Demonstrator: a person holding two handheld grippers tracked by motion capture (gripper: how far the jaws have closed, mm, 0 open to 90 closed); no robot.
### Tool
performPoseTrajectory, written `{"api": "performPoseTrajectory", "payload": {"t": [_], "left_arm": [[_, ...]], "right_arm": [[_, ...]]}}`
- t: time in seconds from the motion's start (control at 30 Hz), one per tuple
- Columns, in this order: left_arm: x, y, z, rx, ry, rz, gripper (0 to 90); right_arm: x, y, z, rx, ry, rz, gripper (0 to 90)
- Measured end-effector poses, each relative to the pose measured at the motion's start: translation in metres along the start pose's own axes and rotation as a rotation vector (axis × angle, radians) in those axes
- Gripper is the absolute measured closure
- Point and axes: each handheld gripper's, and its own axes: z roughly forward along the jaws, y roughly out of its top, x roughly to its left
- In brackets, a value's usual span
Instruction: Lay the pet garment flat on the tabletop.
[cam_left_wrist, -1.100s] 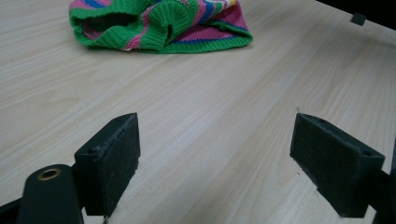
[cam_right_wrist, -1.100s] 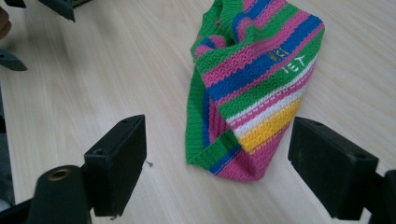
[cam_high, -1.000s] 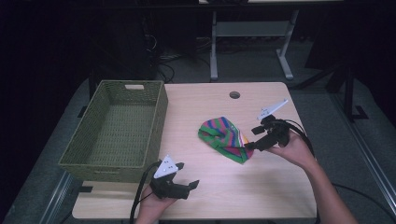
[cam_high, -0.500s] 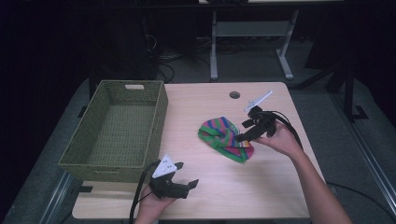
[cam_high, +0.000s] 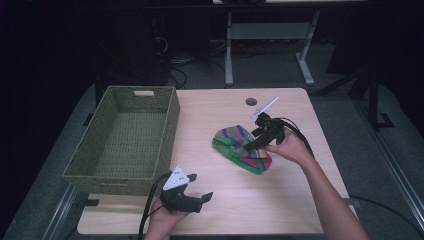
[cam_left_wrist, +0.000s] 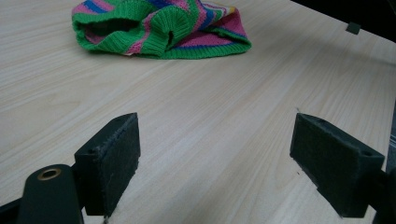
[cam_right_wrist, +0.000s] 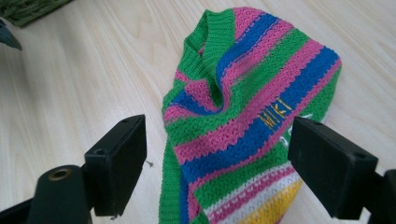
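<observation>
knit (cam_high: 240, 148) mid-frame on table (cam_high: 300, 200): soft, light, limp | take the bunched green hem | right hand-held gripper (cam_right_wrist: 219, 163) wide over it | left hand-held gripper (cam_left_wrist: 217, 158) wide, empty

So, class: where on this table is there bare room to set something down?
Bare wood lies between the basket and the knit garment, and along the far edge around the cable hole. It is crowded where the right gripper hovers over the garment.
</observation>
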Motion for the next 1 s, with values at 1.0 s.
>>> {"api": "performPoseTrajectory", "payload": {"t": [1.0], "left_arm": [[-0.001, 0.001, -0.001, -0.005, 0.003, 0.007, 15.8]], "right_arm": [[-0.008, -0.006, 0.059, 0.135, -0.131, 0.015, 26.4]]}}
